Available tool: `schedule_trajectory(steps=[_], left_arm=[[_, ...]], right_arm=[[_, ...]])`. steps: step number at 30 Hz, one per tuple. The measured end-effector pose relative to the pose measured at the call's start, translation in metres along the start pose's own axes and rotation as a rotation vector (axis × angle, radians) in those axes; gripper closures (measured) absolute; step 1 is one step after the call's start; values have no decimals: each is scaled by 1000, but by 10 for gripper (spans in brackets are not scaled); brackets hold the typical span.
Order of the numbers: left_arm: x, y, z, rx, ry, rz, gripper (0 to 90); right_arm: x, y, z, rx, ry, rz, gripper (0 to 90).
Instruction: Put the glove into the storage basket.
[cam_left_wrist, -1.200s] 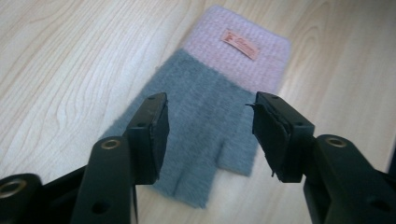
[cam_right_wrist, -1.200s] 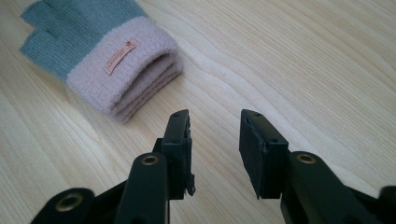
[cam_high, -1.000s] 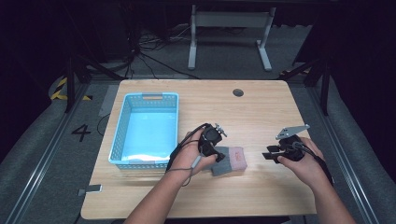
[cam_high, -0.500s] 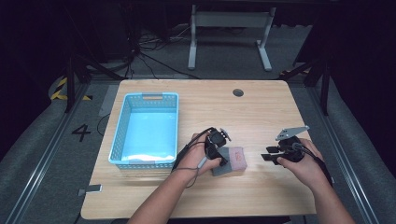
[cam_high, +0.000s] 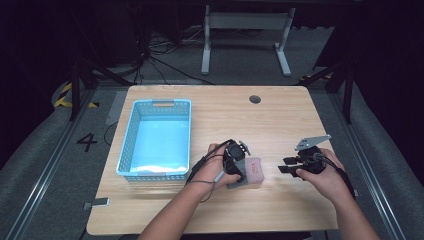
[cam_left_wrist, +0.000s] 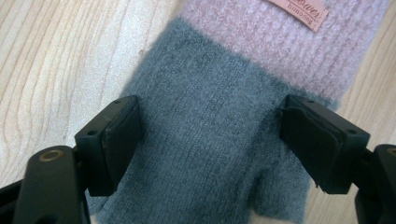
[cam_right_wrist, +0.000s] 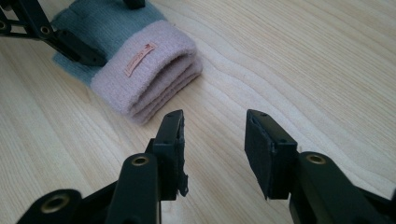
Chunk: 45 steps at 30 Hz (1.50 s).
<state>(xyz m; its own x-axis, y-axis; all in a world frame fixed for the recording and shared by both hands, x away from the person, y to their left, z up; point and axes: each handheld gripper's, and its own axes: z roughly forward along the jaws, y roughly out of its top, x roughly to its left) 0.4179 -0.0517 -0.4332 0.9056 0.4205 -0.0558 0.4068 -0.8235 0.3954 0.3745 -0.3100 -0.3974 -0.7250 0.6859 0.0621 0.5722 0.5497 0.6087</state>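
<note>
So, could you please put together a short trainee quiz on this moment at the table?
1. True or false: the left gripper has its jaws open on either side of the grey part of the folded knit sock.
2. What colour is the sock's cuff, which bears a small label?
A. white
B. pink
C. green
3. Which gripper holds nothing and points its open jaws at bare wood short of the sock?

Key:
1. True.
2. B.
3. The right gripper, over the wooden table; the blue basket stands off to the left in the high view.
</note>
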Motion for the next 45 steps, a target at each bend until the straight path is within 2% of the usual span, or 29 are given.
schedule_trajectory(steps=[5, 14, 18, 19, 20, 26, 29, 34, 38, 45], left_arm=[[-6, 2, 2, 21, 36, 4, 218], [-7, 3, 1, 30, 29, -5, 320], [-8, 4, -1, 31, 20, 4, 442], [-9, 4, -2, 29, 16, 6, 512], [-9, 4, -2, 31, 13, 8, 546], [-6, 4, -3, 25, -7, 9, 666], [-7, 6, -4, 29, 3, 18, 688], [-6, 7, -10, 27, -9, 26, 704], [-8, 8, -23, 17, -3, 39, 704], [-5, 5, -47, -17, -3, 29, 704]], right_arm=[[0, 0, 0, 0, -1, 2, 589], [2, 1, 0, -9, -5, -6, 575], [2, 2, 1, -7, -4, -6, 576], [2, 2, 1, -7, -5, -5, 575], [2, 2, 1, -8, -5, -4, 575], [1, 2, 1, -11, -5, -8, 573], [0, 2, 1, -11, -7, -8, 573], [-2, 2, 2, -13, -4, -6, 573], [-4, 3, 0, -18, -6, -4, 574], [-7, 5, 0, -23, -5, -2, 574]])
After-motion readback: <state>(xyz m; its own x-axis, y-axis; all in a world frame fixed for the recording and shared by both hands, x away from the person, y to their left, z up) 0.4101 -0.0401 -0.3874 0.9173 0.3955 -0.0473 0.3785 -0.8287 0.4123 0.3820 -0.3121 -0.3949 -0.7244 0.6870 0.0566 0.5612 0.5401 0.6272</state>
